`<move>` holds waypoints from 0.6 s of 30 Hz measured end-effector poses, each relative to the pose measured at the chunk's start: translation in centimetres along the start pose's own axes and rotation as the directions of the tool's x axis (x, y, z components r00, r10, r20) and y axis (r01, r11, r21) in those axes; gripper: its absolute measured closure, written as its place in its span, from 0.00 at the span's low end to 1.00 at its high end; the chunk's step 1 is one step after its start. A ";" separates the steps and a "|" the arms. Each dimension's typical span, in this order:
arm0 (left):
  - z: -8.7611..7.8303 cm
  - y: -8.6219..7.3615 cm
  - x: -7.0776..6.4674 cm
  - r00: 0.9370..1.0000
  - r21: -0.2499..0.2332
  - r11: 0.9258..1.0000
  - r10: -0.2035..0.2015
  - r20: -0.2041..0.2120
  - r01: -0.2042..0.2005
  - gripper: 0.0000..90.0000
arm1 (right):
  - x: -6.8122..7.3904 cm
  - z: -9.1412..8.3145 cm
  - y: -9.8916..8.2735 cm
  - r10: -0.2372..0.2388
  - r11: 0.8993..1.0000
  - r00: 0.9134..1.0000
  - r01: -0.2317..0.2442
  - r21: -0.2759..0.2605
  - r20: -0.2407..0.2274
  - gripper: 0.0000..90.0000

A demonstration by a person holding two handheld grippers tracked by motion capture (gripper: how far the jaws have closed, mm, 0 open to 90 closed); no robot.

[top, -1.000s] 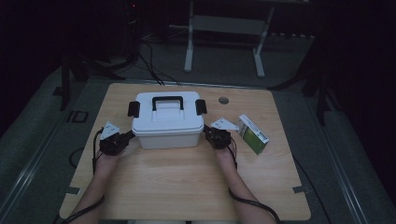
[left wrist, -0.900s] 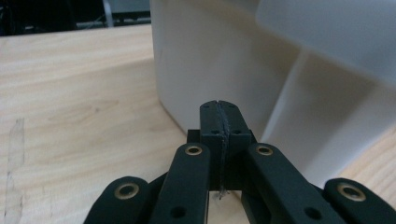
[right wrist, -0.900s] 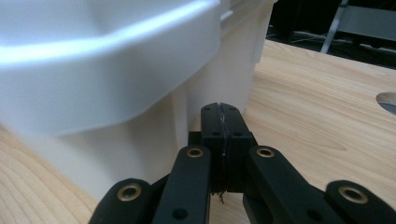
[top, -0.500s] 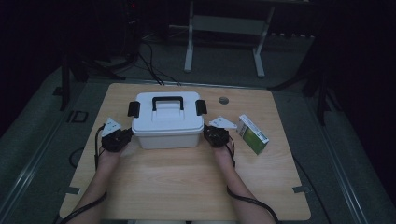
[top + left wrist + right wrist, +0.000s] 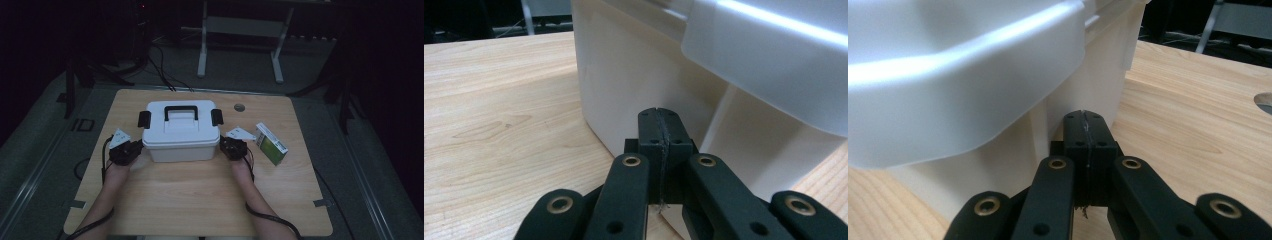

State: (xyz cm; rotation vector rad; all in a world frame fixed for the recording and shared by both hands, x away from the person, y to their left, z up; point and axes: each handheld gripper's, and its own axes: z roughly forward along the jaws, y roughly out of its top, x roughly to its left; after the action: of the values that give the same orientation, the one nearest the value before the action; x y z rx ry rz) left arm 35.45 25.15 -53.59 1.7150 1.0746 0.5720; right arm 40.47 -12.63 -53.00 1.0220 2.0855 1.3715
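White lidded storage box (image 5: 181, 134) is sitting on the wooden worktop (image 5: 200, 200), slightly left of centre, nearer the far edge than the near one. Lid is on; black carry handle (image 5: 181, 110) is lying flat on top, with a black latch on each short end, left latch (image 5: 144, 119) and right latch (image 5: 216, 117).

Left claw (image 5: 131, 150) is sitting at the box's near left corner, jaws pressed together with nothing between them. In the left gripper view the left claw (image 5: 659, 116) is pointing at the box wall (image 5: 624, 85) just under the overhanging lid rim; tips are very close to the wall, contact not resolvable.

Right claw (image 5: 226, 146) is mirroring that at the near right corner, jaws also fully together and holding nothing. In the right gripper view the right claw (image 5: 1084, 120) is tucked under the lid overhang (image 5: 963, 85), right by the box side; touching or not, cannot tell.

Both forearms are coming in from the near edge, cables trailing off the grippers.

Green-and-white carton (image 5: 270, 144) is lying flat just right of the right claw, apart from the box. Small round grommet (image 5: 239, 107) is sitting in the worktop behind the box's right end.
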 end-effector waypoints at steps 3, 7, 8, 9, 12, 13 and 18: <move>-0.1 0.0 -0.2 1.000 0.005 1.000 0.007 0.004 -0.007 1.00 | 0.0 -0.3 -0.2 0.007 1.000 1.000 -0.008 -0.006 -0.005 1.00; -0.2 -0.1 -0.5 1.000 0.007 1.000 0.004 0.012 -0.004 1.00 | 0.1 -0.8 -0.4 0.015 1.000 1.000 -0.015 -0.002 -0.006 1.00; -0.3 -0.1 -0.6 1.000 0.012 1.000 0.010 0.013 -0.010 1.00 | 0.1 -0.9 -0.5 0.013 1.000 1.000 -0.013 -0.003 -0.006 1.00; -0.3 -0.1 -0.6 1.000 0.012 1.000 0.010 0.013 -0.010 1.00 | 0.1 -1.1 -0.5 0.015 1.000 1.000 -0.015 -0.003 -0.007 1.00; -0.6 -0.3 -1.1 1.000 0.011 1.000 0.010 0.022 -0.010 1.00 | 0.1 -1.4 -0.7 0.024 1.000 1.000 -0.024 -0.005 -0.014 1.00; -0.7 -0.3 -1.2 1.000 0.010 1.000 0.009 0.021 -0.009 1.00 | 0.1 -1.6 -0.9 0.026 1.000 1.000 -0.026 -0.008 -0.017 1.00; -1.0 -0.4 -1.7 0.999 0.015 1.000 0.017 0.027 -0.018 1.00 | 0.3 -2.3 -1.1 0.013 1.000 1.000 -0.014 -0.002 -0.017 1.00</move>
State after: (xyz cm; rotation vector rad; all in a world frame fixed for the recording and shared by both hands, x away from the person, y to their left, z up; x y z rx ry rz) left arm 33.70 24.20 -53.44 1.7418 1.0482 0.5519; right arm 38.31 -13.98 -53.04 1.0287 2.0925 1.3937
